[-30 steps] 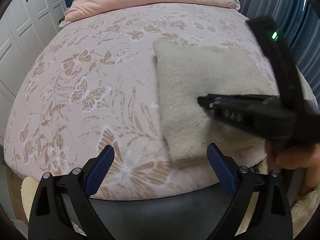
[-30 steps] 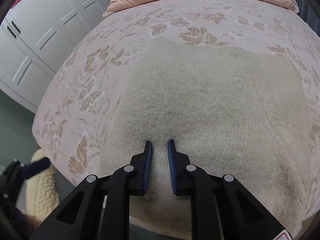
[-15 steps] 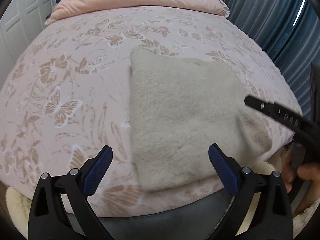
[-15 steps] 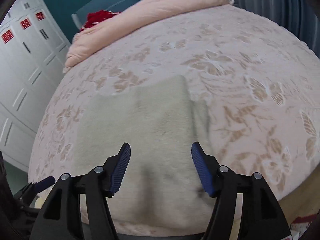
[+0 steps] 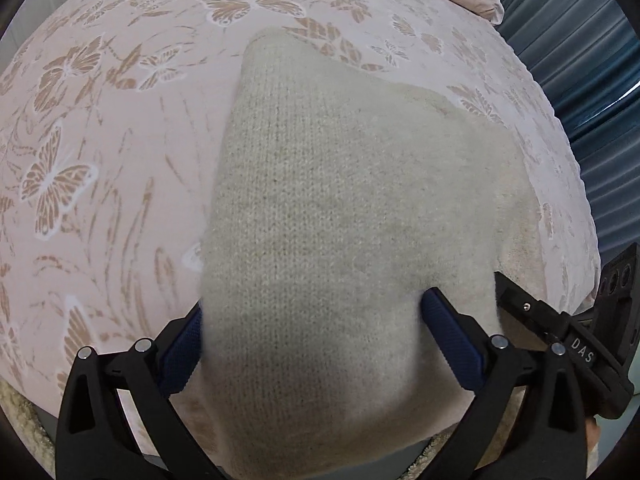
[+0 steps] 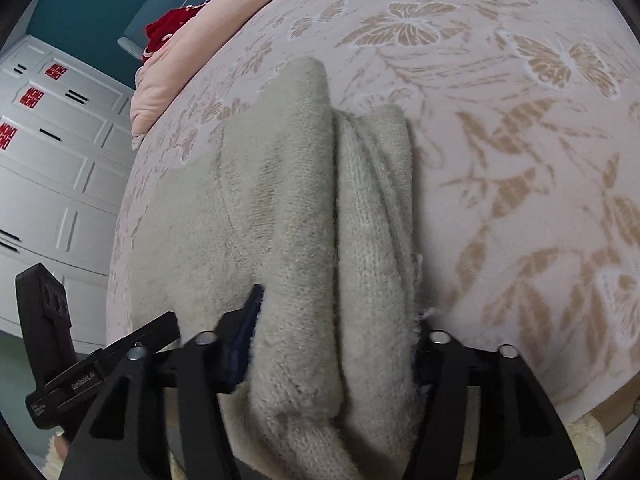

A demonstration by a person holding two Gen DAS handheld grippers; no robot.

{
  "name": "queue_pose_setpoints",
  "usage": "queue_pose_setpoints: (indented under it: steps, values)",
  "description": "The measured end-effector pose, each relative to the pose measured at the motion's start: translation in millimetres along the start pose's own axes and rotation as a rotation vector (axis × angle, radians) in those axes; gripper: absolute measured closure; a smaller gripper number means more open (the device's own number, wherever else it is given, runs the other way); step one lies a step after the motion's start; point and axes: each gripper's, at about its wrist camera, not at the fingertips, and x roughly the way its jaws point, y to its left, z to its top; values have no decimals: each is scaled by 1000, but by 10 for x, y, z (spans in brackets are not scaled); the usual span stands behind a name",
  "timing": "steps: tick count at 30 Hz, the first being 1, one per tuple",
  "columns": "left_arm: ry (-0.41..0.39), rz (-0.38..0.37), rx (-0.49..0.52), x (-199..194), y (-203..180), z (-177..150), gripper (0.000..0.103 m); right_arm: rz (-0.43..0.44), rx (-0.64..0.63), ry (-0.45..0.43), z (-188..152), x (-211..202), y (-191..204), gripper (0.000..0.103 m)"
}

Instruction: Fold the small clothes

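A folded beige knit garment (image 5: 340, 200) lies near the front edge of a pink bed with butterfly print (image 5: 100, 140). My left gripper (image 5: 316, 336) is pushed onto its near left end, jaws wide, with the knit bulging between the blue pads (image 5: 448, 328). My right gripper (image 6: 334, 340) straddles the near right end of the garment (image 6: 280, 200), where folded layers stack up between the fingers (image 6: 244, 328). Cloth hides the right pad. Whether either gripper pinches the cloth does not show.
A pink duvet (image 6: 192, 40) and a red item (image 6: 168, 32) lie at the head of the bed. White cabinets (image 6: 48, 160) stand on the left, blue curtains (image 5: 580, 60) on the right. A cream fluffy rug (image 6: 584, 440) lies below the bed edge.
Both grippers moved forward and down onto the near edge of the garment, one at each end. The right gripper, nearly shut one second ago, opened wide, then took cloth between its fingers.
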Motion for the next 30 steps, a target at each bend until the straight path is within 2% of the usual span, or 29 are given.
queue_pose_setpoints:
  steps: [3, 4, 6, 8, 13, 15, 17, 19, 22, 24, 30]
  values:
    - [12, -2, 25, -17, -40, 19, 5, 29, 0, -18, -10, -74, -12, 64]
    - [19, 2, 29, 11, -28, 21, 5, 21, 8, -5, -12, -33, -51, 61]
    - [35, -2, 27, 89, 7, 26, 5, 5, 28, 19, -32, 83, -120, 48]
    - [47, -25, 9, 153, 46, 27, 5, 29, 71, 15, -54, 137, -185, 36]
    - [68, -114, -40, 303, 160, 46, 5, 75, 128, 1, -53, 214, -236, 27]
    - [75, -138, -59, 326, 189, 69, 5, 65, 121, -1, -43, 219, -205, 30]
    - [90, -134, -47, 305, 146, 88, 5, 79, 121, -4, -29, 182, -171, 57]
    - [68, -102, 18, 185, 17, 82, 21, 81, 116, -28, -27, 66, -117, 65]
    - [5, -15, 181, -86, -271, 31, 41, 88, 99, -77, -59, -184, 31, 67]
    - [-22, -5, 244, -265, -413, 5, 45, 72, 82, -114, -116, -386, 141, 67]
    - [-70, -63, 296, -759, -689, -84, 47, 60, 73, -225, -282, -1036, 263, 67]
